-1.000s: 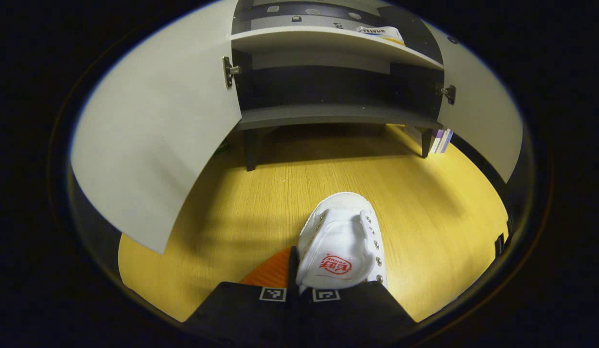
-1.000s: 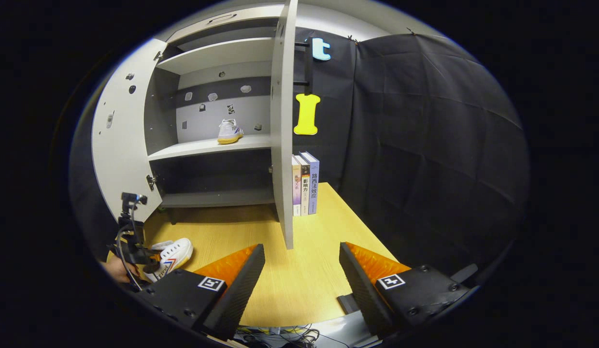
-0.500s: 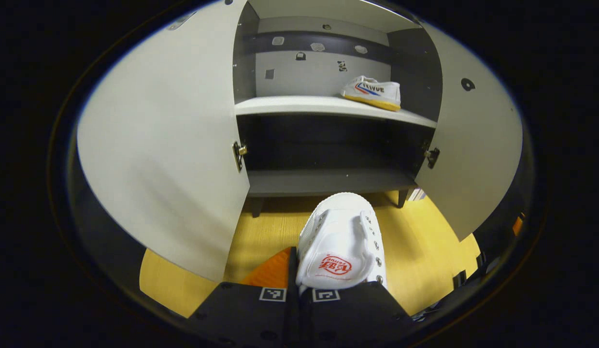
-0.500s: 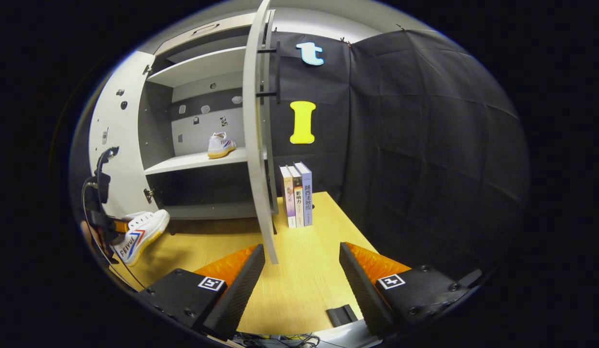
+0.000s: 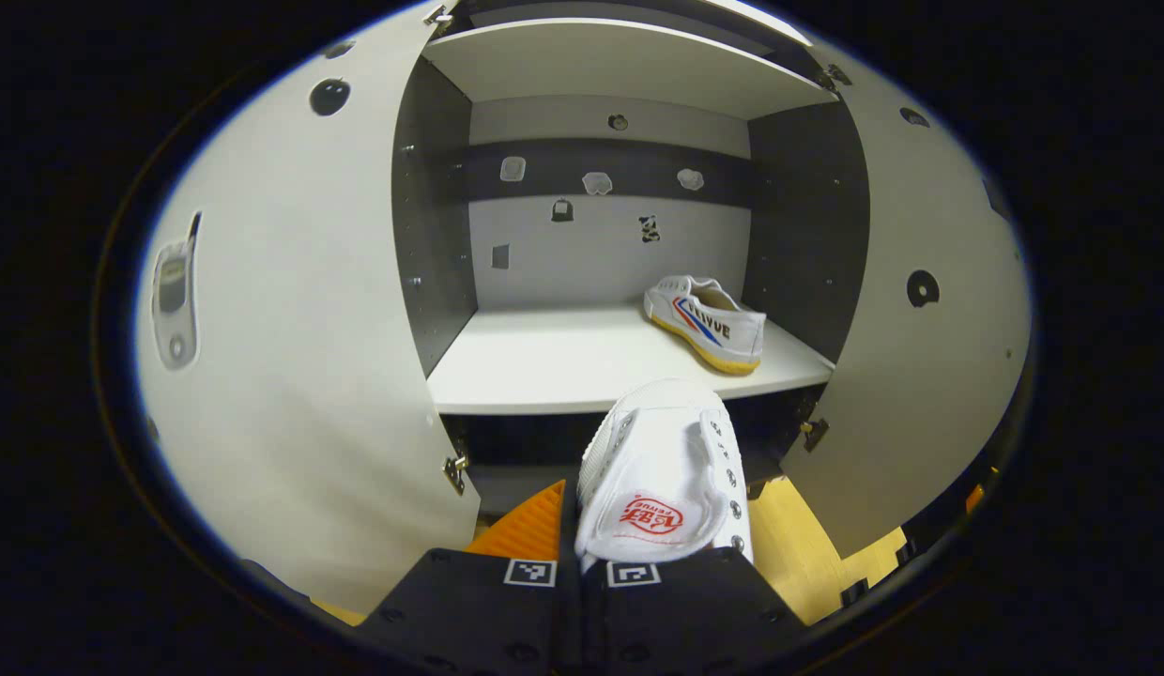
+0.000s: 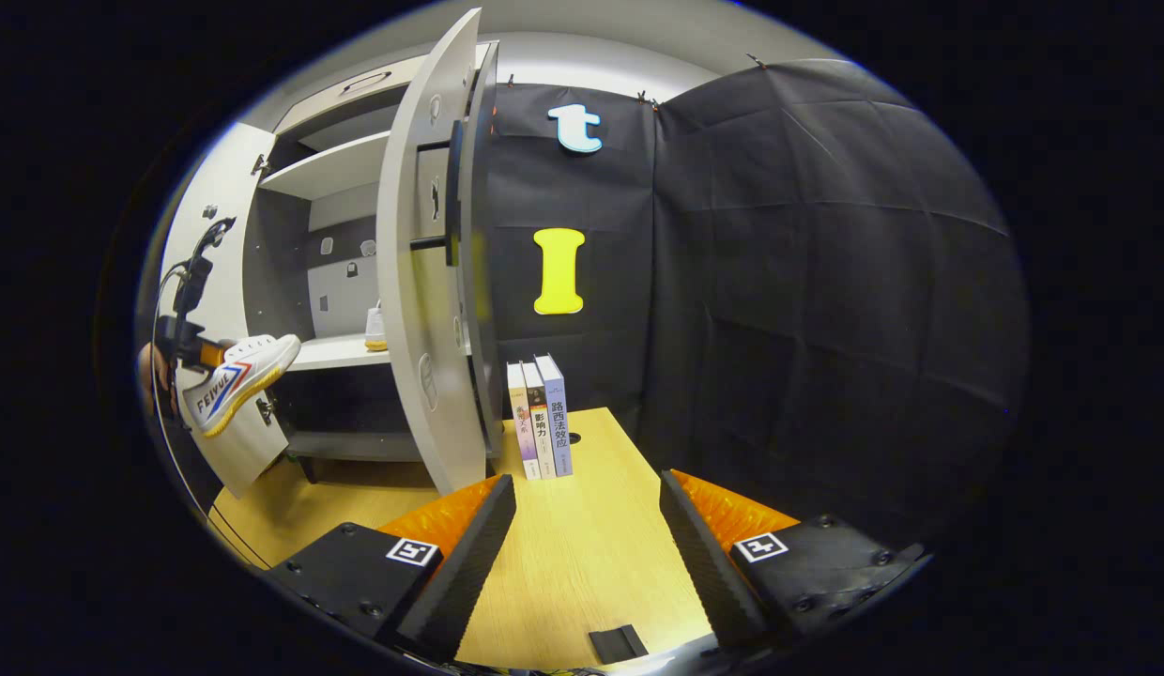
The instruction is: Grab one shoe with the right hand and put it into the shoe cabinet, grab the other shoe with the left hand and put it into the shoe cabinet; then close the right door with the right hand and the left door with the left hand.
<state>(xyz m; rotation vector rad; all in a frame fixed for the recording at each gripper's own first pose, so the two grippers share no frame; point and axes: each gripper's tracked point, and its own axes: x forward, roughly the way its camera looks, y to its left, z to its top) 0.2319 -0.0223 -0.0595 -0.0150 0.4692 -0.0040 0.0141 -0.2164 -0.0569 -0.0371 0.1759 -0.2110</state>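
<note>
My left gripper is shut on the heel edge of a white canvas shoe, held in the air with its toe toward the open shoe cabinet, level with the front of the middle shelf. The other white shoe lies on that shelf at the back right. In the right gripper view, the held shoe and the left gripper hang at the far left before the cabinet. My right gripper stands open and holds nothing, low over the wooden table.
Both cabinet doors stand wide open: the left door and the right door, whose edge rises just left of my right gripper. Three books stand upright on the table beside the cabinet. Black cloth walls the right side.
The left gripper has lifted the shoe from the table up to the middle shelf's height and closer to the cabinet. The right gripper has swung to the right, still open.
</note>
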